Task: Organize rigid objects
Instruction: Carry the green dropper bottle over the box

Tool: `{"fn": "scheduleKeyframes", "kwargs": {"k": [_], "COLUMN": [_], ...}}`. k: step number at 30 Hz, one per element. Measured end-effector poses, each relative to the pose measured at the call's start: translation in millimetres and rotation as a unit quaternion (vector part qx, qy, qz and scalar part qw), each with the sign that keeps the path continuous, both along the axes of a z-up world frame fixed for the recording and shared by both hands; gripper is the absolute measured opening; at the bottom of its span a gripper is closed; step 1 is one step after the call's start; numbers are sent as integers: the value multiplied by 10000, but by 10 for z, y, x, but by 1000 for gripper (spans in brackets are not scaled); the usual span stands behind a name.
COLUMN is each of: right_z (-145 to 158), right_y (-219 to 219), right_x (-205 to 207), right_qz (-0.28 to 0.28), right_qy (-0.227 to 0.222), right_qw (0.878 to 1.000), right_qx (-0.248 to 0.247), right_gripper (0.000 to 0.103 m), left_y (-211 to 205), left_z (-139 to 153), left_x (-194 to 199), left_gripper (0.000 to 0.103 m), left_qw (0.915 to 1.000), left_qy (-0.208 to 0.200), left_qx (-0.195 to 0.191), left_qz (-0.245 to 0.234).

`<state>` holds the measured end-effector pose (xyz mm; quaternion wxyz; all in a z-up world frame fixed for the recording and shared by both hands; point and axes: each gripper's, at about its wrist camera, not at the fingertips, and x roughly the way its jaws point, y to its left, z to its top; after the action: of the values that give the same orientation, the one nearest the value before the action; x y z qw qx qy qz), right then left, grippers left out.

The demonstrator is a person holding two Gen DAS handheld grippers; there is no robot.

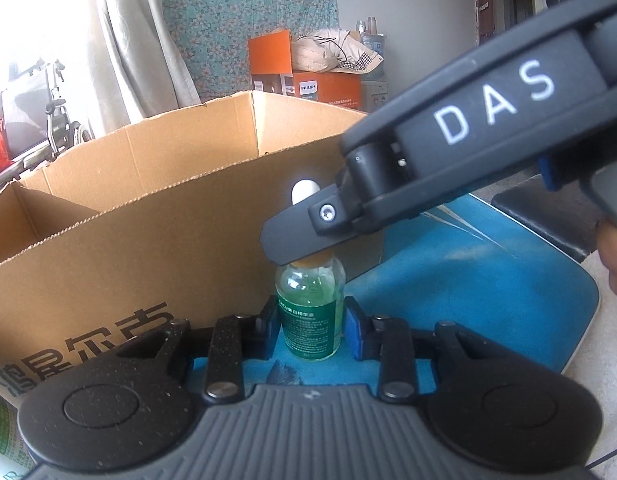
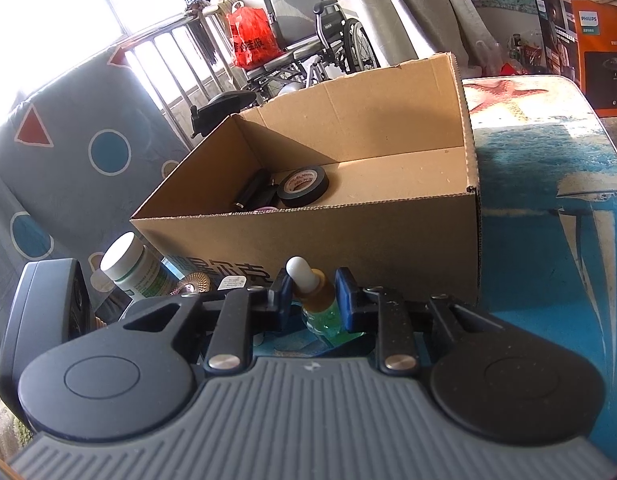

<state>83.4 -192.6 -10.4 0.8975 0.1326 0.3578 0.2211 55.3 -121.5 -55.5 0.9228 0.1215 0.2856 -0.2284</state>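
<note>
At lower centre, the left gripper (image 1: 311,330) clamps the green dropper bottle (image 1: 310,312) standing before the cardboard box (image 2: 348,236); the right gripper (image 2: 311,294) brackets its neck, contact unclear.

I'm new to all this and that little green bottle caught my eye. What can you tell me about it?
The dropper bottle is small, of clear glass it seems, with green liquid, a green printed label, an amber collar and a white rubber bulb on top. It stands upright on the blue patterned table mat, just in front of the cardboard box. The left gripper brackets its body, the right gripper its neck; whether the blue pads actually press it is unclear.
</note>
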Motion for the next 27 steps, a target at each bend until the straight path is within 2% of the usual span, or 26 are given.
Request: {"fn": "scheduleKeyframes", "kwargs": {"k": [3,8,14,17,20,24,27], "right_z": [163,590,1109,1337,1432,1397,1283], "right_y": [2,49,123,173,178,174,191], "right_x": [-110,-307,-261,-41,322,938,1377], "right_qz": [33,165,415,556,610,631,642], "right_qy": [-133,-554,-966,-1018,-850,-426,-187], "right_qw": [9999,9983,9945,9932,9945,9970,9976], "right_qx": [19,32,22,-45,-72,-114,-168], "right_gripper": [22,22,22,22,22,22,22], "left_y": [29,140,276,334,396,479,531], "left_z": [143,540,975,1132,1185,1101,1022], "left_x": [-113,-276,-193,37,393,946,1298], "left_gripper": [34,34,34,34,34,34,34], "left_qw": [9999,9989,9976,9977,9964,9928,9903], "left_qy": [-132,-448,-602,-393,68,641,944], "left_qx": [4,-87,-350,-553,-834,-980,-927], "left_qz": [-60,-91,15,65,100,263,433]}}
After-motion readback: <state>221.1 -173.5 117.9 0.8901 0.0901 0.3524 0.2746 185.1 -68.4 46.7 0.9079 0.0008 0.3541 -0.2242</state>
